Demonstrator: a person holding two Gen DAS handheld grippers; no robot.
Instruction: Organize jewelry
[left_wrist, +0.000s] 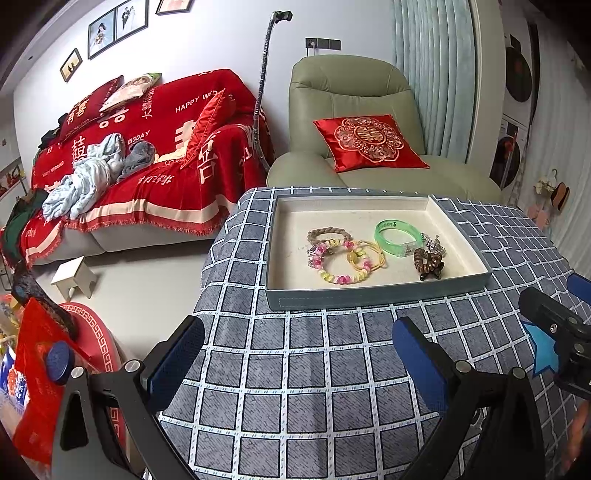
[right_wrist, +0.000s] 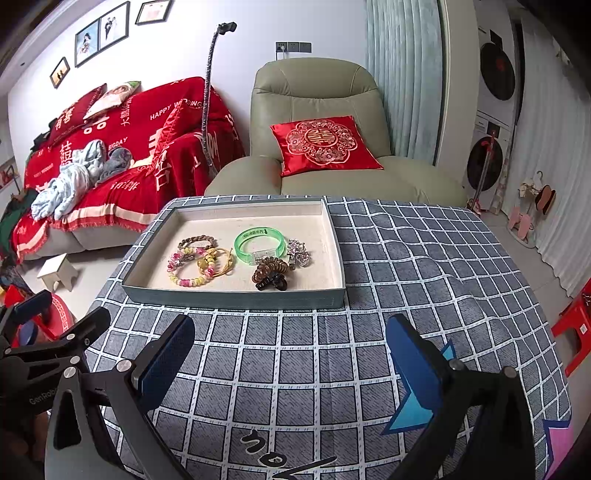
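From the left wrist view, the left gripper (left_wrist: 299, 354) hangs with its blue pads spread wide and nothing between them, above the checked tablecloth (left_wrist: 295, 387) and short of the tray (left_wrist: 369, 295), where all the jewelry lies: a braided bracelet (left_wrist: 328, 234), a pink and yellow bead bracelet (left_wrist: 341, 262), a yellow cord loop (left_wrist: 371, 254), a green bangle (left_wrist: 397, 238), a silver charm piece (left_wrist: 434, 243) and a brown coil hair tie (left_wrist: 428, 260); the beaded pieces overlap, so they would likely drag one another, and all look light; the bangle seems stiff and smooth, best pinched across its band, while the coil tie should be springy and soft; on the red sofa cover (left_wrist: 166, 147) the words "HAPPY WED" and "BIGDAY" can be read. From the right wrist view, the right gripper (right_wrist: 291, 354) is likewise spread and empty, near the front wall of the tray (right_wrist: 236, 297); the green bangle (right_wrist: 258, 245) carries dark print too small to read, a black claw clip (right_wrist: 271, 282) touches the coil tie (right_wrist: 271, 269), and "GenRobo" shows on the other gripper's body at the left edge
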